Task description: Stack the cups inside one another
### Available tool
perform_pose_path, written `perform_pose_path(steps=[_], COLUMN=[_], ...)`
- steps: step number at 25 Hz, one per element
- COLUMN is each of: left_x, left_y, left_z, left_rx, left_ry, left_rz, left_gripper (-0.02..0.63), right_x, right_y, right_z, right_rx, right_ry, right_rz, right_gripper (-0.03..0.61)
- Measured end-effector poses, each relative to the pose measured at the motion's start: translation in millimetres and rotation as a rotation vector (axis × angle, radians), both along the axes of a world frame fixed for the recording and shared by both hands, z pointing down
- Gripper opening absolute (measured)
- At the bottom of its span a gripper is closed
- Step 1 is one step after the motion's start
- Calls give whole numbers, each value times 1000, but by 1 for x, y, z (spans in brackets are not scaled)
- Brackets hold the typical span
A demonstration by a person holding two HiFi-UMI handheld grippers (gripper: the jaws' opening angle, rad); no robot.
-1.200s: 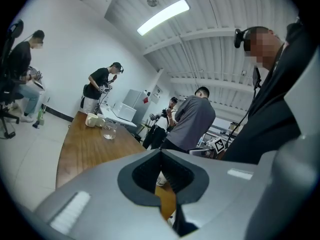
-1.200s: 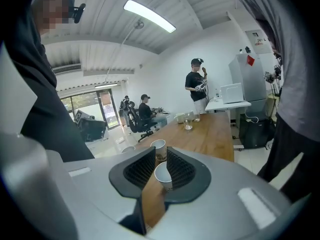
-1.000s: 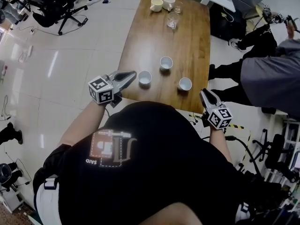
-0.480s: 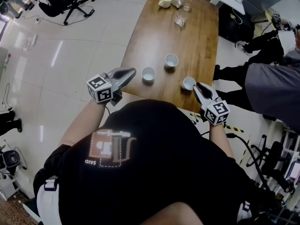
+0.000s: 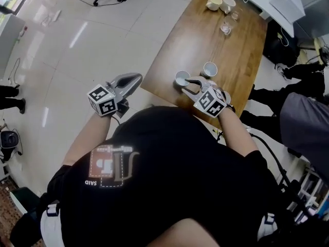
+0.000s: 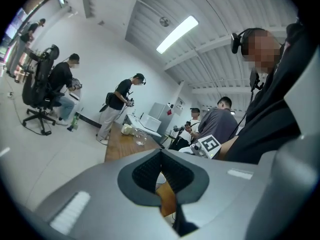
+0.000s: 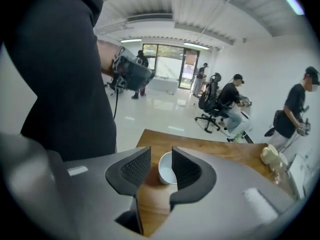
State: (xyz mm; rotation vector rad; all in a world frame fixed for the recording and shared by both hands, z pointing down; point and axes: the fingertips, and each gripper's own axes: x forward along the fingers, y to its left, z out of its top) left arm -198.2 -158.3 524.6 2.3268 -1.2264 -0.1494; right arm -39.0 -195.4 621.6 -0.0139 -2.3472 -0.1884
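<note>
Two white cups show on the wooden table point(image 5: 241, 60) in the head view: a near one point(image 5: 182, 78) by the front left corner and another point(image 5: 209, 69) just beyond it. My right gripper point(image 5: 186, 85) points left at the near cup, its jaws opening. In the right gripper view that cup point(image 7: 167, 168) stands between and just past the fingertips of the right gripper point(image 7: 161, 160), and the pads do not press it. My left gripper point(image 5: 132, 79) is shut and empty, over the floor left of the table. In its own view the left gripper point(image 6: 161, 160) hides most of the table.
Two cream mugs point(image 5: 214, 2) and a clear glass point(image 5: 225, 28) stand at the table's far end. A person in grey point(image 5: 308, 117) stands right of the table. Office chairs point(image 7: 214, 104) and other people occupy the room beyond. The tiled floor point(image 5: 77, 60) lies left of the table.
My right gripper has swung left along the table's front edge to the near-left cup, rolled over and spread its jaws. My left gripper has shifted a little and stays shut.
</note>
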Motion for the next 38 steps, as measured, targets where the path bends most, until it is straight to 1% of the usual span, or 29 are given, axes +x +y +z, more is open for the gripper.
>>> perform_pose_path(steps=[3,6,8,11,13,16,19,21,24,28,30,33,38], left_x=[-28,-49,-59,-66,-64,-59,-55,-53,-49,-36,-26,-13,-8], left_y=[24,41,47,50,50,47,42,38,33,17,10,5,3], left_z=[4,9,13,17,19,20,18,15,10,5,5,4,3], left_rx=[-18,-31,-38,-50,-56,-57,-53,-51,-33,-19,-20,-10,3], left_ry=[-9,-14,-11,-7,-3,5,7,7,15,27,33,41,45], left_rz=[-67,-112,-131,-140,-132,-117,-99,-91,-78,-52,-37,-19,-12], left_gripper=[2,2,2,2,2,2,2,2,2,2,2,2,2], right_x=[-15,-15,-14,-15,-14,-15,-17,-17,-9,21,40,65,85], right_y=[11,15,15,11,9,6,5,1,-15,-53,-71,-88,-99], right_z=[44,74,86,94,96,95,85,68,30,-23,-38,-44,-20], right_rx=[65,148,174,173,166,153,126,111,107,126,142,153,127], right_ry=[156,276,323,355,363,357,326,290,225,169,168,194,269], right_rz=[-118,-201,-215,-202,-191,-174,-150,-118,-37,80,131,177,197], right_gripper=[146,132,120,105,86,33,29,29,28,29,28,29,29])
